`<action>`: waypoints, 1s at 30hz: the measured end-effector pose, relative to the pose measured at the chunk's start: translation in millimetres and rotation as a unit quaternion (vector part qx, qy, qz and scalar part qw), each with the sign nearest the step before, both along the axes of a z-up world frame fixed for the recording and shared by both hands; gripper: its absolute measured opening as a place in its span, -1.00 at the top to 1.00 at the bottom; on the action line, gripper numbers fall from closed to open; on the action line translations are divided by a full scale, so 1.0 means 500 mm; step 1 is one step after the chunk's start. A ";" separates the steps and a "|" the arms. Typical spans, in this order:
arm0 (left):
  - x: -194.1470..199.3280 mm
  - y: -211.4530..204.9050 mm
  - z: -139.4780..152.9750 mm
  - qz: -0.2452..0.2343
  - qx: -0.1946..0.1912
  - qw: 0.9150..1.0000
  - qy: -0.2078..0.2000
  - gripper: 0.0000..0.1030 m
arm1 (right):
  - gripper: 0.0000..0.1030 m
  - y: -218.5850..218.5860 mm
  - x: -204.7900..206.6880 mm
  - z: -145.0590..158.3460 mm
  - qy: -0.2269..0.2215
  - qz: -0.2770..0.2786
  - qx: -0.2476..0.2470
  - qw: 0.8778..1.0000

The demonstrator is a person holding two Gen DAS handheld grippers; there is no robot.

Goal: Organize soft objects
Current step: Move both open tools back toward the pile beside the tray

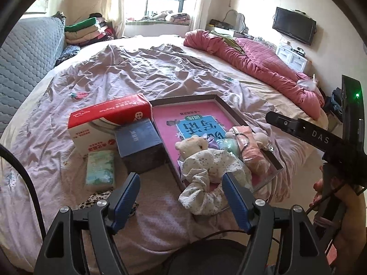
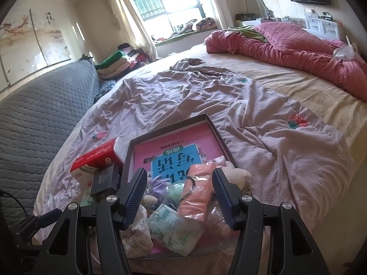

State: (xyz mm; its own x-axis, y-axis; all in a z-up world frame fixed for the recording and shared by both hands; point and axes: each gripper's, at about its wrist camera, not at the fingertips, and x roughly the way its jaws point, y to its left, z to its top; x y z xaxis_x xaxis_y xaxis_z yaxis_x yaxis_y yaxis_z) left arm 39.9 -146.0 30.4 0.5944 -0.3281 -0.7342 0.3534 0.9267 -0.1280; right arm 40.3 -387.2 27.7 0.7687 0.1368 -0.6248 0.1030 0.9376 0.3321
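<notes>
With both the left gripper (image 1: 180,184) and the right gripper (image 2: 180,186) standing wide and empty, the floral scrunchie (image 1: 206,183) draped over the shallow tray's (image 1: 229,112) near rim looks light and floppy, best pinched across its bunched fabric.

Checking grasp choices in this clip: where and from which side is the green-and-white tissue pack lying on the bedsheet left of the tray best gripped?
Grip the green-and-white tissue pack across its narrow width, at mid-length, coming down from above. It lies flat on the lilac bedsheet with its long sides free; the dark blue box stands close at its far right corner, so I would avoid that end.
</notes>
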 end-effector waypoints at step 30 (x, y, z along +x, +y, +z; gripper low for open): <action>0.031 0.209 0.048 0.105 -0.001 0.994 -0.003 -0.42 | -0.39 0.244 -0.018 0.045 -0.008 0.157 -0.072 0.985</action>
